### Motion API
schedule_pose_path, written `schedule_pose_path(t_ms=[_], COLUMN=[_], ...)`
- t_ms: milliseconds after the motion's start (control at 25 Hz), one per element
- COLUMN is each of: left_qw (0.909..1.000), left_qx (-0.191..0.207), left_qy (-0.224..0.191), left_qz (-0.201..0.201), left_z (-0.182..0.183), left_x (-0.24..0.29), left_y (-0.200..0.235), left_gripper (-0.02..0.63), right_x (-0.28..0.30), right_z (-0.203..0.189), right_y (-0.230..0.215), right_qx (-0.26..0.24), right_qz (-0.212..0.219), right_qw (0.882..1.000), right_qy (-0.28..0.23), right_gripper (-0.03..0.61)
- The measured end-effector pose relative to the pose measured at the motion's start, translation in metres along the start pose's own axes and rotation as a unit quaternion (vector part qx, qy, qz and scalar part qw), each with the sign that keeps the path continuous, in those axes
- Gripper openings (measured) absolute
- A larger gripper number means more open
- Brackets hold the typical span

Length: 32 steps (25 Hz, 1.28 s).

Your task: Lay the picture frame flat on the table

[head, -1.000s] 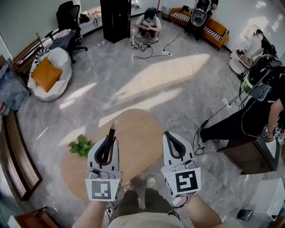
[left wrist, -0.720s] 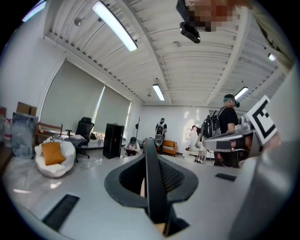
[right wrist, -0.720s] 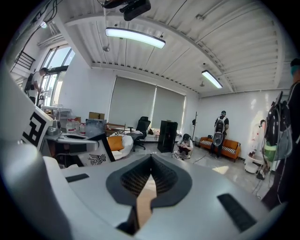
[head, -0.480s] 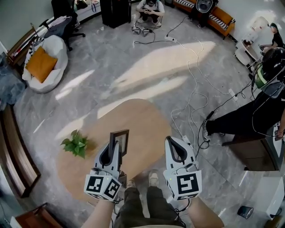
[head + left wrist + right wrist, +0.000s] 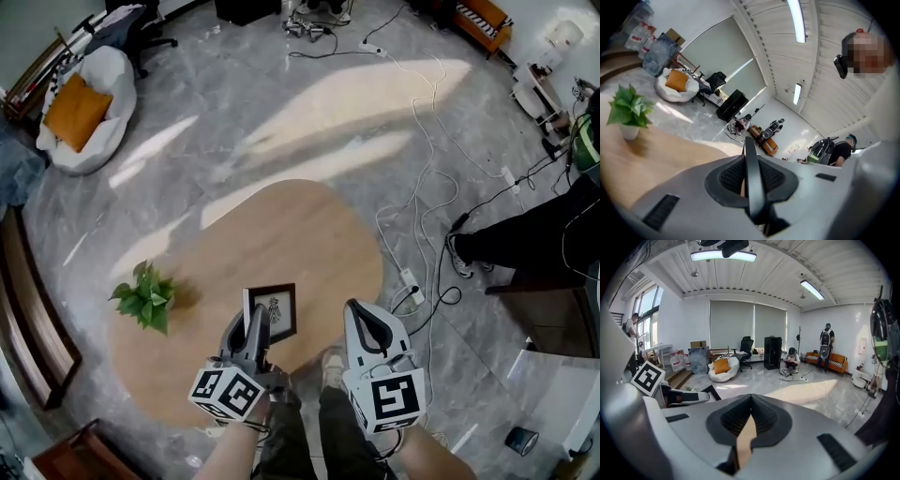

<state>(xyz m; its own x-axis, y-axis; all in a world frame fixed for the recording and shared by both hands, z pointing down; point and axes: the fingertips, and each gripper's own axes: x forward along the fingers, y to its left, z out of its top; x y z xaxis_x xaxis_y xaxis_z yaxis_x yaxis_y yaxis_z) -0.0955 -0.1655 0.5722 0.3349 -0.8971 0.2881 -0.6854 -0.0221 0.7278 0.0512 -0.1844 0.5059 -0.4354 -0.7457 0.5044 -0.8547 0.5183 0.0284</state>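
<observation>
The picture frame [image 5: 273,312] is black with a white mat and a small drawing. It is tilted back with its face up over the near edge of the oval wooden table [image 5: 281,234]. My left gripper [image 5: 255,319] is shut on the frame's left side. In the left gripper view the frame's edge [image 5: 751,180] runs as a black bar between the jaws of the left gripper [image 5: 751,157]. My right gripper [image 5: 357,309] hovers just right of the frame, shut with nothing in it. In its own view the right gripper [image 5: 750,401] shows jaw tips that meet.
A small potted plant [image 5: 142,297] stands on the table's left part. Cables [image 5: 412,206] and a power strip [image 5: 409,278] lie on the floor to the right. A person's black-clad legs [image 5: 525,244] are at the right. A white beanbag [image 5: 80,112] sits far left.
The frame has turned from edge-on and upright to tilted back with its face showing. My left gripper has rolled with it and come lower and nearer. The right gripper has stayed shut beside it.
</observation>
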Motion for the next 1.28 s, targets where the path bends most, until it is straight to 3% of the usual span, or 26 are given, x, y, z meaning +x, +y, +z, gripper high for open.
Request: schedule_pose_path(t_ms=[280,520,720,1000,1160,1280], left_qw=[0.9908,0.9732,0.9492,0.9231,0.8984,0.9021], left_qx=[-0.135,-0.230,-0.311,-0.378,-0.431,-0.424], left_qy=[-0.008,-0.012,-0.046,-0.071,-0.083,-0.078], left_qz=[-0.008,-0.007,-0.008,-0.016,-0.009,0.010], left_z=[-0.060,-0.112,-0.144,-0.175,-0.188,-0.193], left_x=[0.024,0.033,0.037,0.048,0.050,0.052], left_y=[0.056,0.111,0.146,0.180,0.197,0.202], left_gripper=[0.058,0.058,0.058,0.060,0.061,0.063], right_x=[0.039,0.073,0.096,0.122,0.135,0.140], right_z=[-0.070,-0.120,-0.158,-0.198,-0.221,-0.235], right_y=[0.004,0.013,0.022,0.028,0.034,0.037], right_qx=[0.016,0.015,0.016,0.031,0.034,0.035], right_qz=[0.014,0.028,0.034,0.035,0.043,0.048], right_qw=[0.999,0.998,0.998,0.998,0.997,0.997], right_qy=[0.033,0.045,0.050,0.044,0.048,0.053], right_gripper=[-0.003,-0.003,-0.003,-0.003,-0.003,-0.003])
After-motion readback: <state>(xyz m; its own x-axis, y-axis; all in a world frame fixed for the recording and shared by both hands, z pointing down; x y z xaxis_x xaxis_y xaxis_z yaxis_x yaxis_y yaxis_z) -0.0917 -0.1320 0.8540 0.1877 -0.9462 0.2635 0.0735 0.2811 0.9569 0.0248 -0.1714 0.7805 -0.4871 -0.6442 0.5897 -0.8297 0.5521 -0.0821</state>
